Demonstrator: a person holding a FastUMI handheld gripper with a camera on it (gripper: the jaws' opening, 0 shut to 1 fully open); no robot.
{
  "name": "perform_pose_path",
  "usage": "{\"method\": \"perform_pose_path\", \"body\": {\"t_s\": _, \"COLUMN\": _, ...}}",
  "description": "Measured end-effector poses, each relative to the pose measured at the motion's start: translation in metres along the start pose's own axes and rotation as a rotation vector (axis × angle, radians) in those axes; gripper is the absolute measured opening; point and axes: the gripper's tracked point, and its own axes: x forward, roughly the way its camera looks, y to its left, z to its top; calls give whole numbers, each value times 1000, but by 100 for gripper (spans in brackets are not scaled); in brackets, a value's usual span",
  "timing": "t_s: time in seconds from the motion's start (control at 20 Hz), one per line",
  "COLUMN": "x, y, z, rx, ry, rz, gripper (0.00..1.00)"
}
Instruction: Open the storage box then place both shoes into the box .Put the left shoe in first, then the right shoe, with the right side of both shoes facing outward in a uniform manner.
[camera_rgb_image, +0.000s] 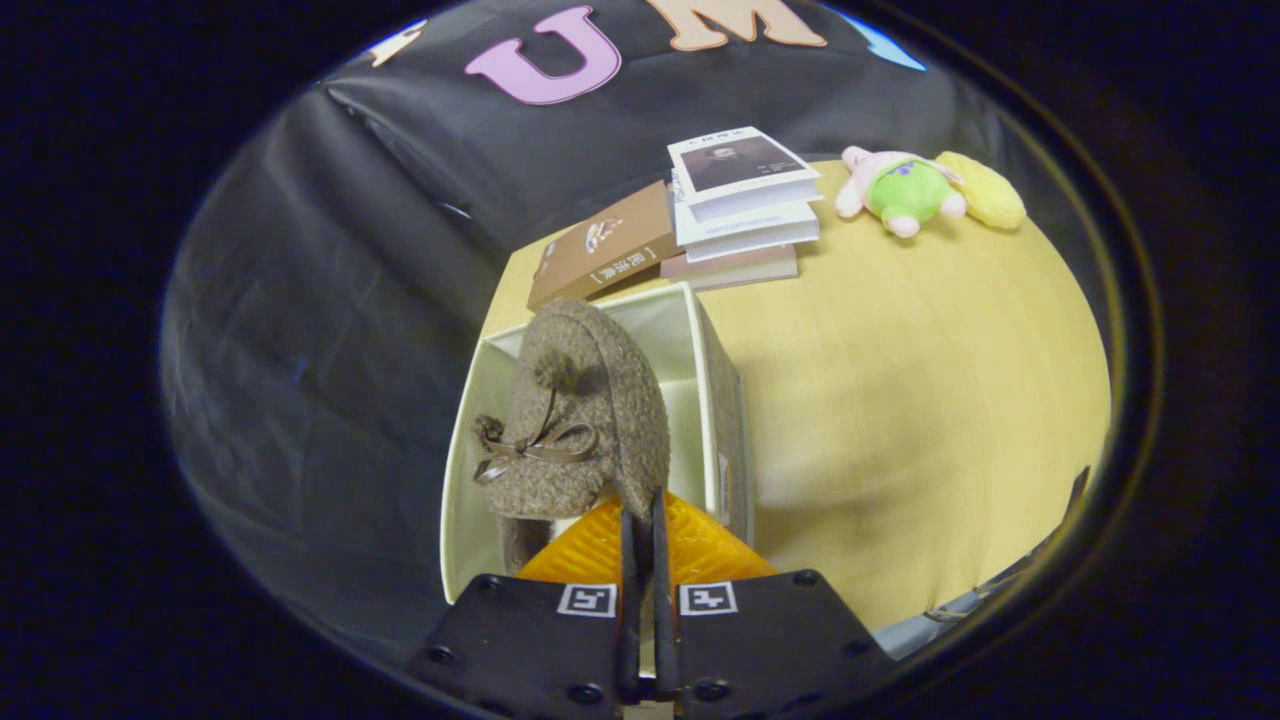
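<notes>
Gripper view: the gripper (640, 520) pinches the near edge of a fuzzy shoe (580, 420) over the open box (715, 400); books (740, 200) lie far.

Rough, woolly cloth shoe (585, 420) ahead of the tongs (640, 520); matt fabric-walled box (715, 400); smooth matt wood-look table (900, 380) beyond.

Yellow table (930, 400) w/ box (720, 400), books (745, 205), plush (905, 190).
</notes>
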Motion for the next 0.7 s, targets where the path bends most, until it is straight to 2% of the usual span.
{"method": "perform_pose_path", "body": {"t_s": 0.2, "x": -8, "y": -3, "z": 11, "rx": -15, "ry": -60, "rz": -27, "gripper": 9}}
{"method": "perform_pose_path", "body": {"t_s": 0.25, "x": -8, "y": -3, "z": 11, "rx": -22, "ry": -68, "rz": -26, "gripper": 15}}
{"method": "perform_pose_path", "body": {"t_s": 0.5, "x": -22, "y": 24, "z": 13, "rx": -77, "ry": -94, "rz": 86, "gripper": 48}}
{"method": "perform_pose_path", "body": {"t_s": 0.7, "x": -56, "y": 44, "z": 29, "rx": -119, "ry": -167, "rz": 214, "gripper": 74}}
